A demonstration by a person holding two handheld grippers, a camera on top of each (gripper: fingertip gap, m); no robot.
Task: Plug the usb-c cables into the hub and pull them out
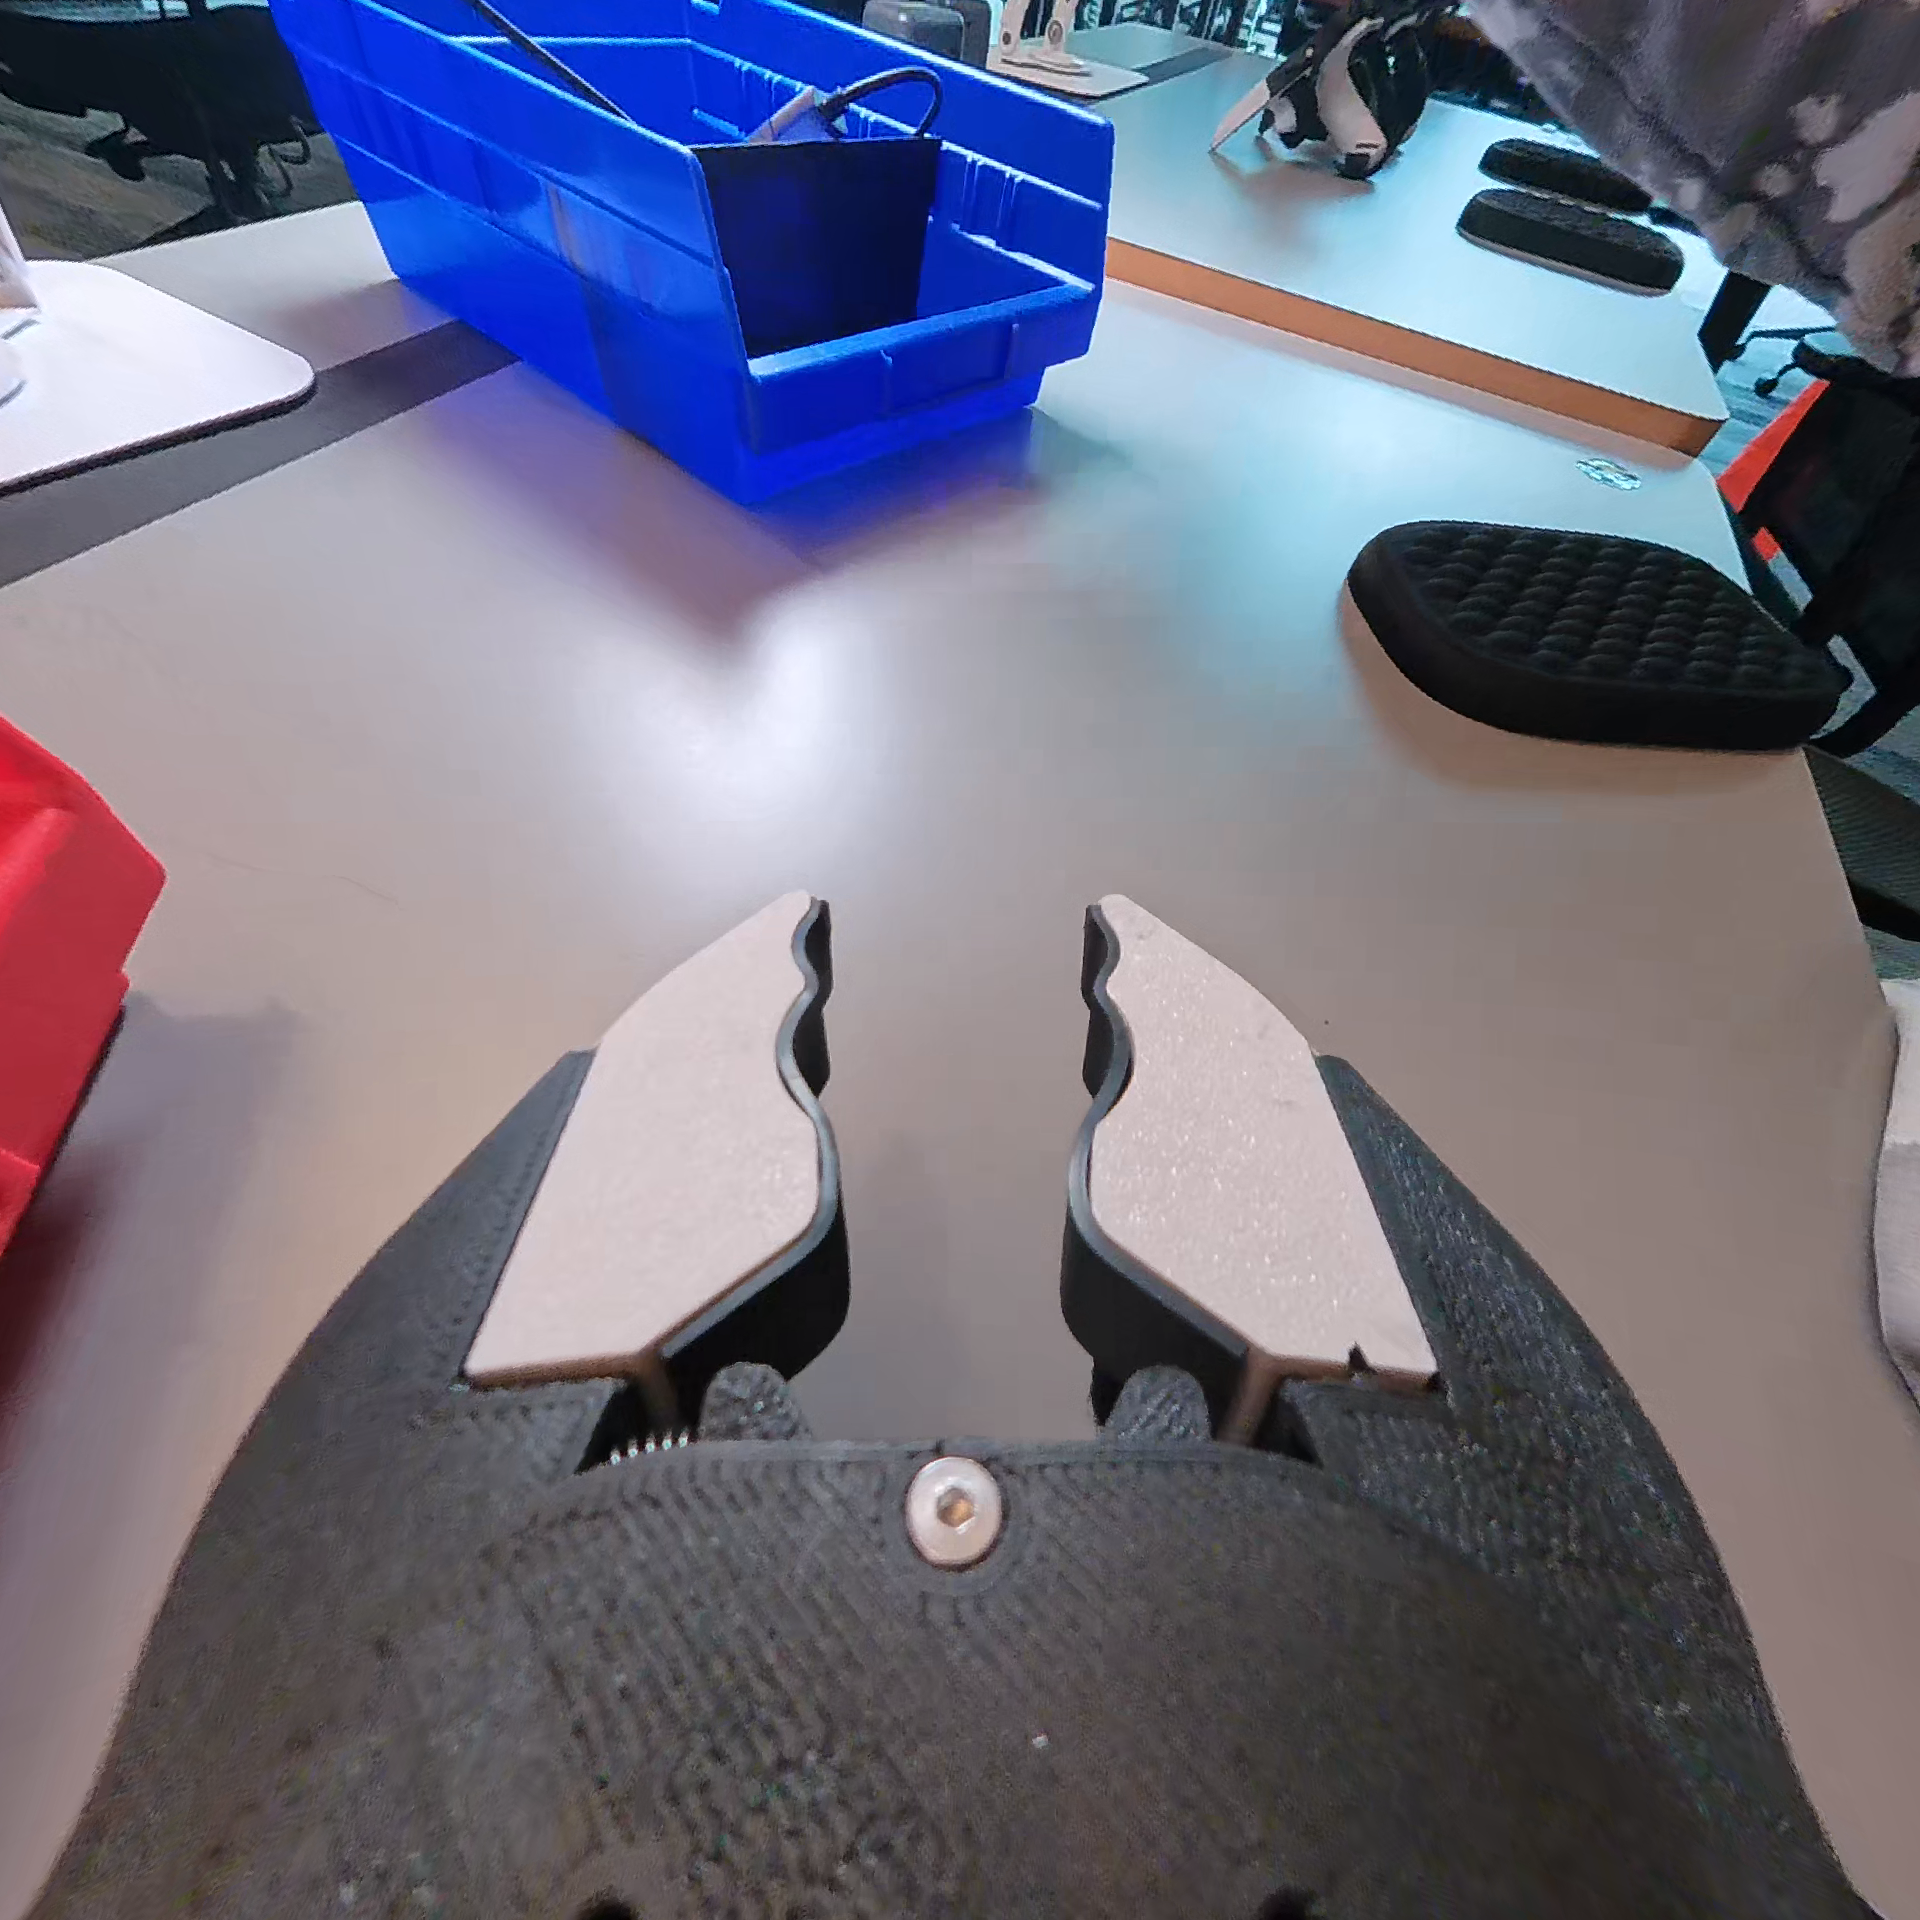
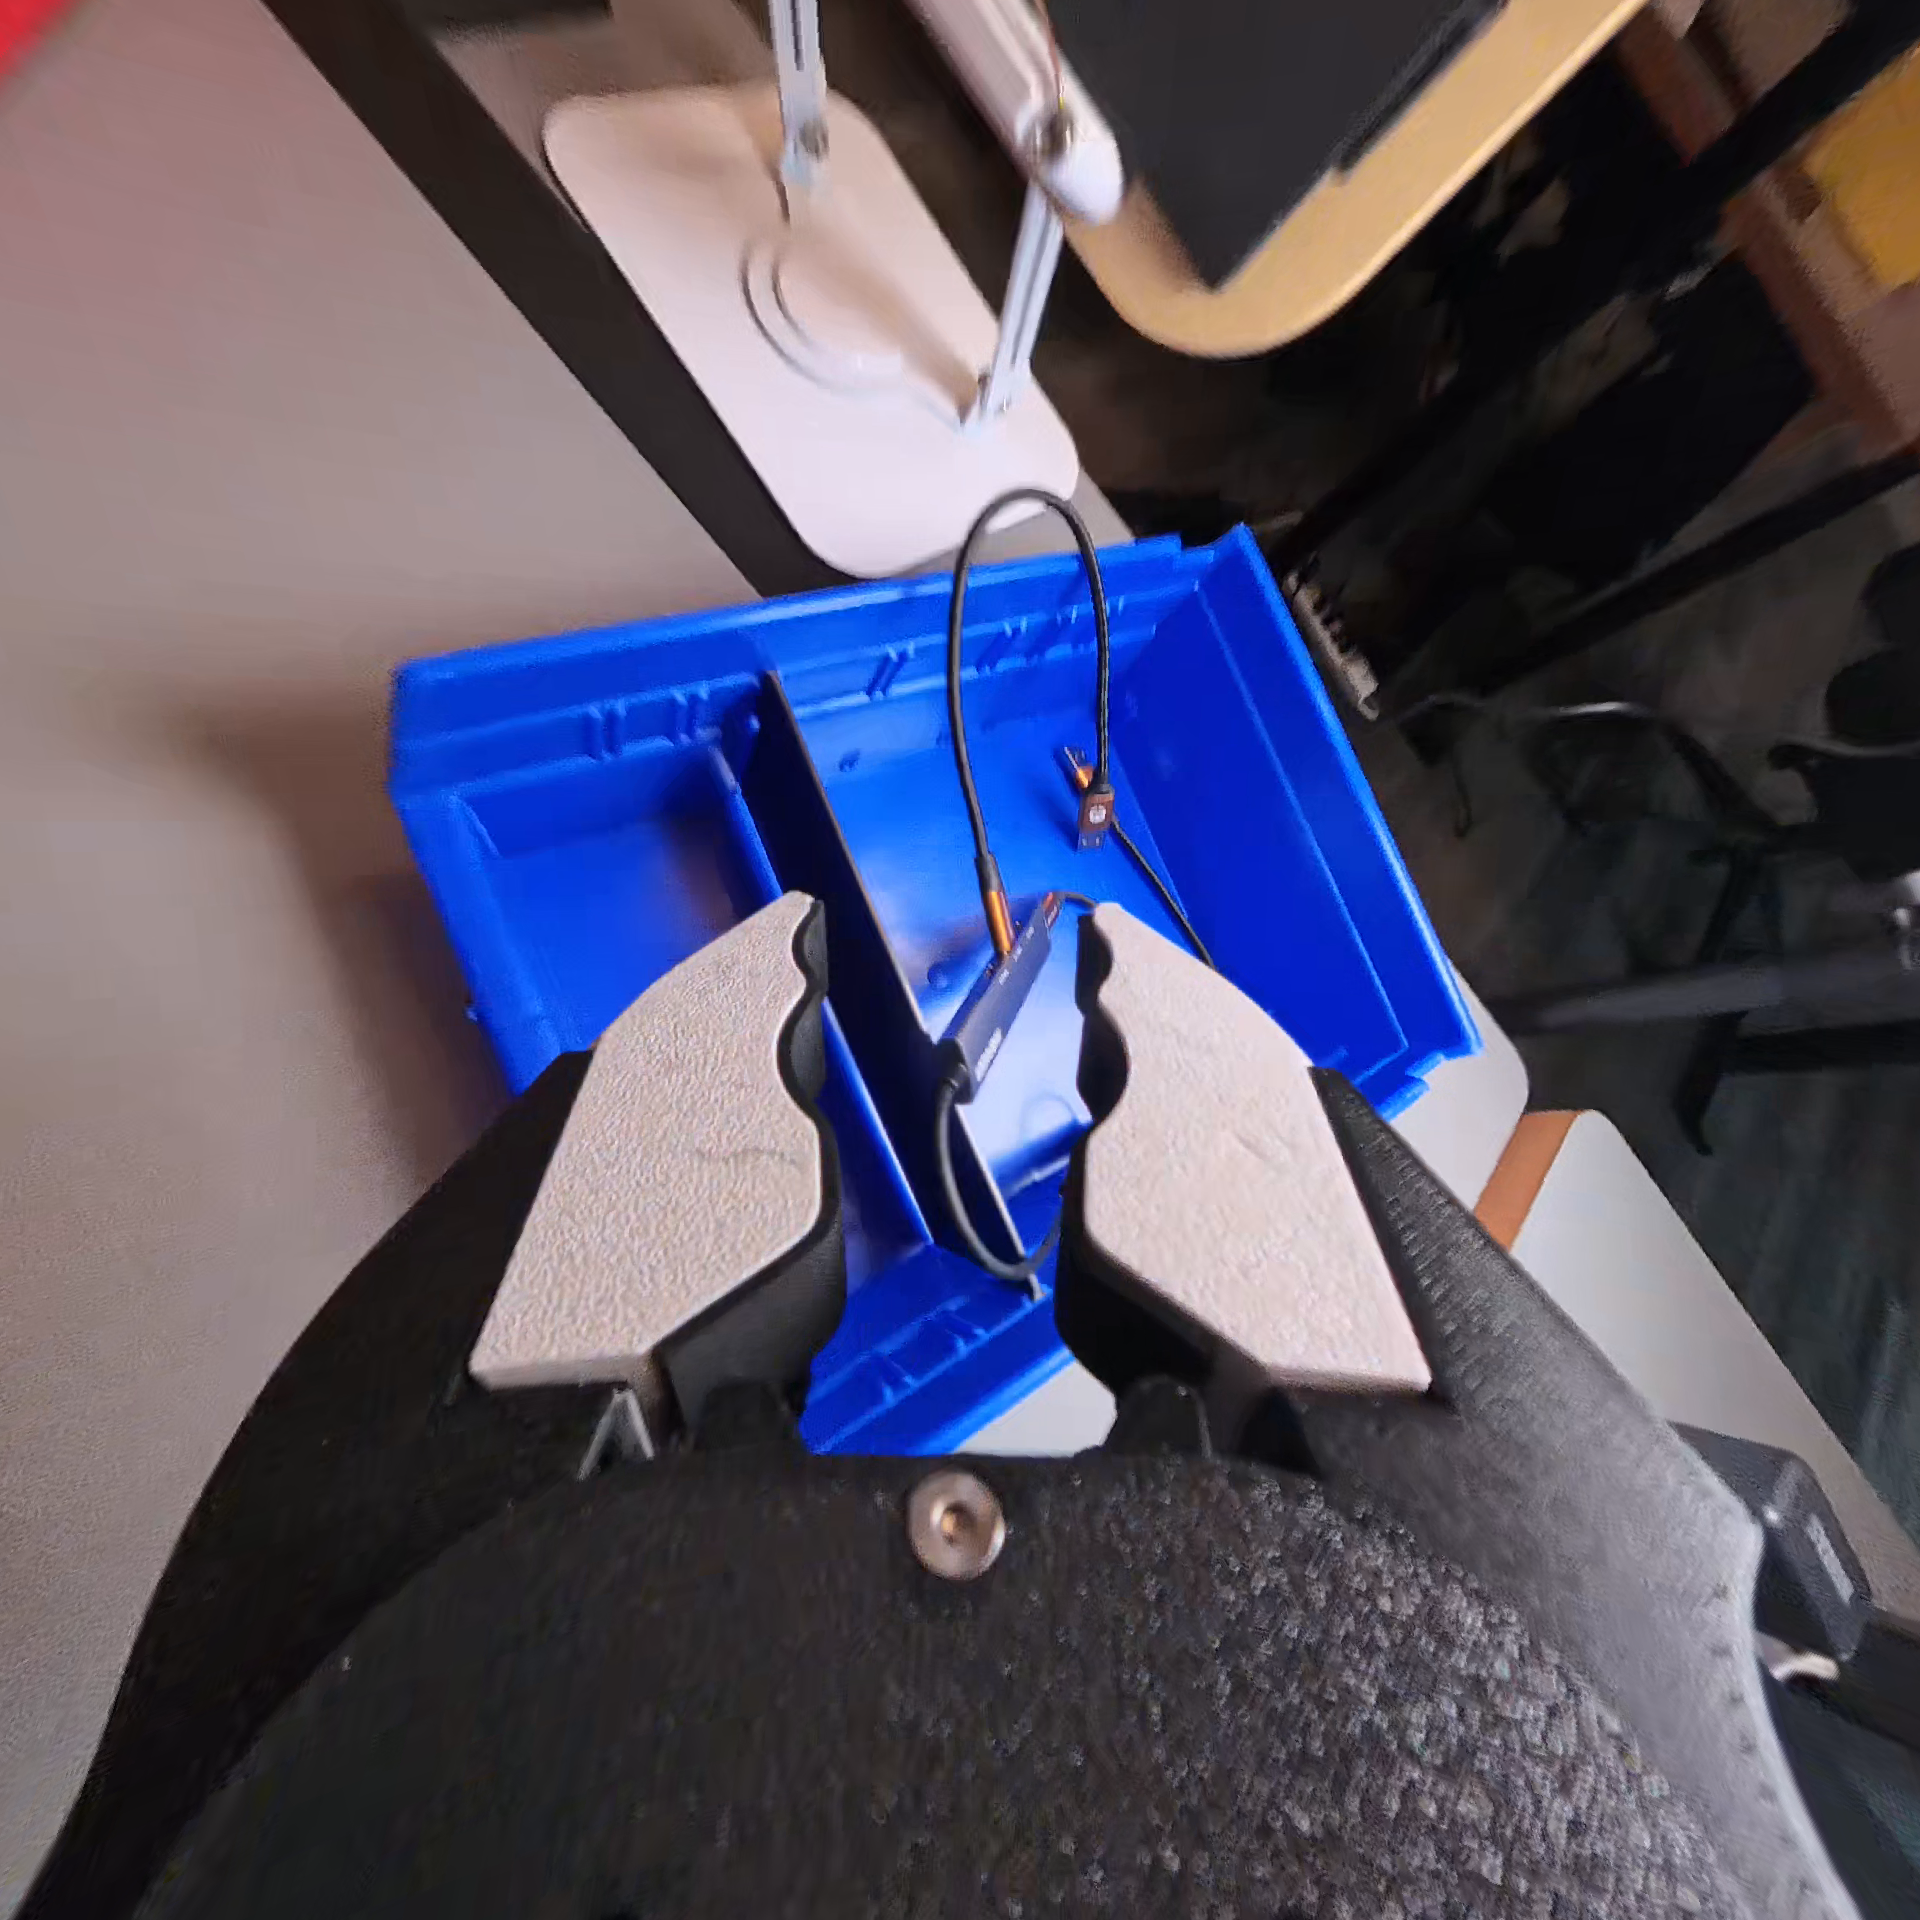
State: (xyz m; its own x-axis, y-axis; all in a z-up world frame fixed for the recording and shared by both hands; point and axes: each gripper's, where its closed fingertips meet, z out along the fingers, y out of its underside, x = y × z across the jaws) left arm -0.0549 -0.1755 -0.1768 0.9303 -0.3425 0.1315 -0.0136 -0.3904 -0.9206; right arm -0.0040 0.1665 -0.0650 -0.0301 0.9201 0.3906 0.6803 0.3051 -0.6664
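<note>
Blue bin (image 2: 644, 894) holds hub (image 2: 997, 1003) below the right gripper's (image 2: 954, 935) parted jaws.

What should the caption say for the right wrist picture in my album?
Open right gripper above a blue bin holding a hub with cable attached.

The bin (image 2: 665, 935) was bright blue with a darker blue divider (image 2: 831, 883), and at the left wrist view's nine o'clock sat a red bin (image 1: 52, 966) on a pale grey table (image 1: 935, 727). Inside the blue bin, the hub (image 2: 997, 1013) was dark grey and the cable (image 2: 971, 727) black with an orange collar. At two o'clock in the left view, a black pad (image 1: 1579, 634) bore a dimpled honeycomb pattern; both grippers' fingers (image 1: 675, 1143) were speckled grey on black.
</note>
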